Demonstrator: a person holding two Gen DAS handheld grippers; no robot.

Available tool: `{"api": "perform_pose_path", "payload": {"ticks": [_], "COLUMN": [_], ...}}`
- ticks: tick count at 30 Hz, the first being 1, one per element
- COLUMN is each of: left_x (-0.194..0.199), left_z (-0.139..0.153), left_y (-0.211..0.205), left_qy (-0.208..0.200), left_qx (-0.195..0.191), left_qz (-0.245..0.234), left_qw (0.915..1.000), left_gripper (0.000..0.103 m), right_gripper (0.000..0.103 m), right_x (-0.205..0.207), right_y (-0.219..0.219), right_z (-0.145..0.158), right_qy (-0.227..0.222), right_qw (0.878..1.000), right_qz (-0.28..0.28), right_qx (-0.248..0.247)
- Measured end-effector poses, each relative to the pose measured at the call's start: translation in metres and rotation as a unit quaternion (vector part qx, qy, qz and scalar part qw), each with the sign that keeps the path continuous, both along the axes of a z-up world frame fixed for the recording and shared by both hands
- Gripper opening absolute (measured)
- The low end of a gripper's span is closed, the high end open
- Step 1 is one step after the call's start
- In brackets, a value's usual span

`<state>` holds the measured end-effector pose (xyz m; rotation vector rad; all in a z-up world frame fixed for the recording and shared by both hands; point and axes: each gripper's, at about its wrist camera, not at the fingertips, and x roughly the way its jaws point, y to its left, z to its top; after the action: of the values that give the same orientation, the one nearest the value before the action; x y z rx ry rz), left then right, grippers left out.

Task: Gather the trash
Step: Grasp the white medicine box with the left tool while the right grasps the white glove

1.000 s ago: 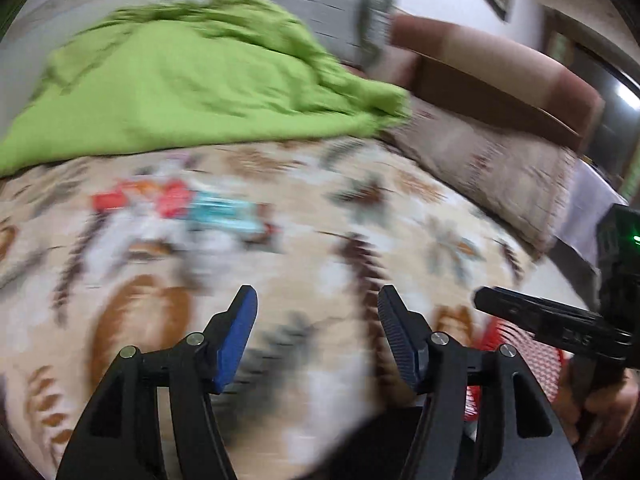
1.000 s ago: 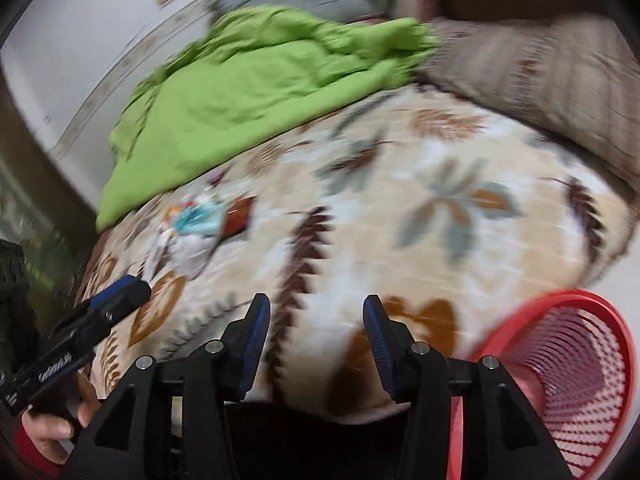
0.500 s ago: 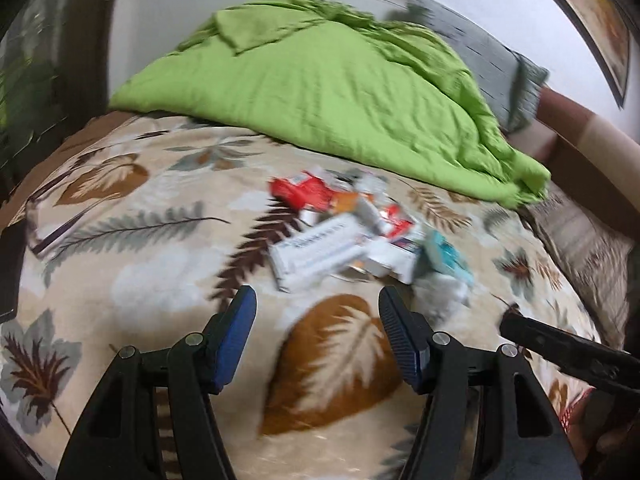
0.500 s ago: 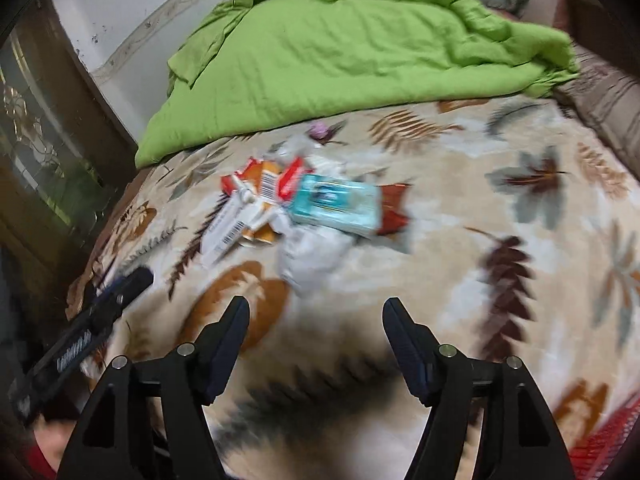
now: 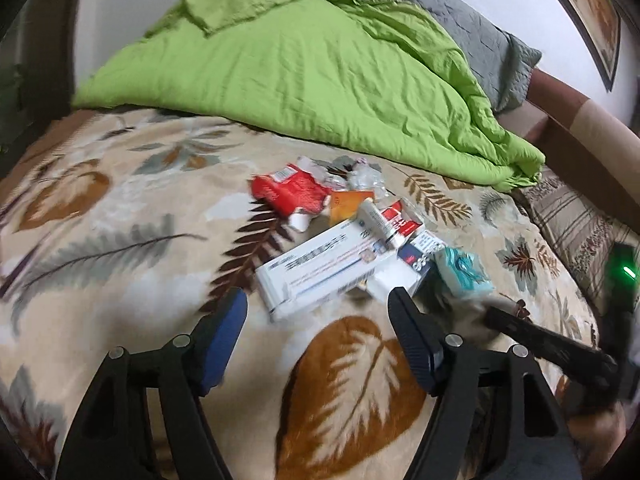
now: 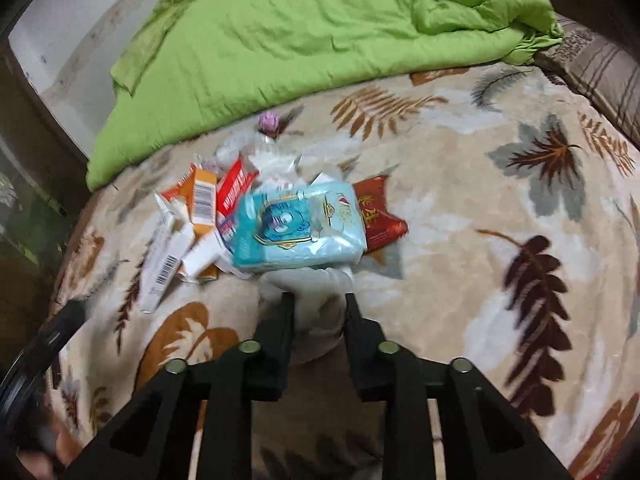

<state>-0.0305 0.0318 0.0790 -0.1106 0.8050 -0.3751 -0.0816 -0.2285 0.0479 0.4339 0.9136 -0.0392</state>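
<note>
A heap of trash lies on the floral blanket (image 5: 120,280): a red packet (image 5: 292,194), a long white box (image 5: 324,268), a teal tissue pack (image 6: 300,228), an orange carton (image 6: 204,196) and a dark red wrapper (image 6: 378,216). My left gripper (image 5: 316,300) hangs open just short of the white box, its jaws opening with nothing between them. My right gripper (image 6: 319,298) is closing on a white crumpled wad (image 6: 320,284) at the pile's near edge, and the wad fills the gap between the fingers. The right gripper's fingers (image 5: 540,340) also show at the left wrist view's right edge.
A rumpled green duvet (image 5: 300,64) covers the far half of the bed, with a grey pillow (image 5: 480,36) behind it. A striped pillow (image 6: 600,68) lies at the right. A small pink object (image 6: 269,121) sits beyond the pile. Dark furniture (image 6: 24,184) borders the bed's left side.
Both views swung from the bed's right part onto the trash pile and came closer. The right jaws went wide, then narrowed around the white wad. The left jaws spread a little.
</note>
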Motion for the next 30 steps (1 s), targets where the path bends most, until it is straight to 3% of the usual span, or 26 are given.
{"api": "perform_pose_path", "payload": {"ticks": [6,10,15,20,22,25,30], "left_x": [0.062,0.094,0.089,0.046,0.03,0.021,0.029], "left_z": [-0.024,-0.045,-0.053,-0.047,-0.046,-0.043,-0.05], "left_y": [-0.009,-0.003,-0.011,-0.035,-0.049,-0.066,-0.072], "left_qy": [0.051,0.091,0.121,0.141,0.14,0.114,0.12], "left_qx": [-0.025,-0.089,-0.126,-0.114,-0.09,-0.027,-0.007], "left_qz": [0.006,0.005,-0.042,-0.128,-0.151,-0.138,-0.077], "left_qw": [0.9984,0.9919,0.9838,0.9751,0.9744,0.9834,0.9897], "left_gripper": [0.072,0.072,0.072,0.072,0.072,0.072,0.072], "right_gripper": [0.02,0.02,0.02,0.02,0.02,0.02,0.02], "right_x": [-0.043,-0.05,-0.049,-0.053,-0.055,-0.055,-0.058], "right_y": [-0.007,-0.007,-0.008,-0.014,-0.016,-0.016,-0.015], "right_z": [0.012,0.022,0.02,0.021,0.021,0.021,0.024], "right_qy": [-0.051,-0.093,-0.094,-0.101,-0.102,-0.103,-0.108], "right_qw": [0.997,0.994,0.993,0.992,0.991,0.991,0.992], "right_qz": [0.008,0.015,0.018,0.007,0.003,0.0,0.0], "right_qx": [0.052,0.062,0.076,0.08,0.082,0.082,0.072]}}
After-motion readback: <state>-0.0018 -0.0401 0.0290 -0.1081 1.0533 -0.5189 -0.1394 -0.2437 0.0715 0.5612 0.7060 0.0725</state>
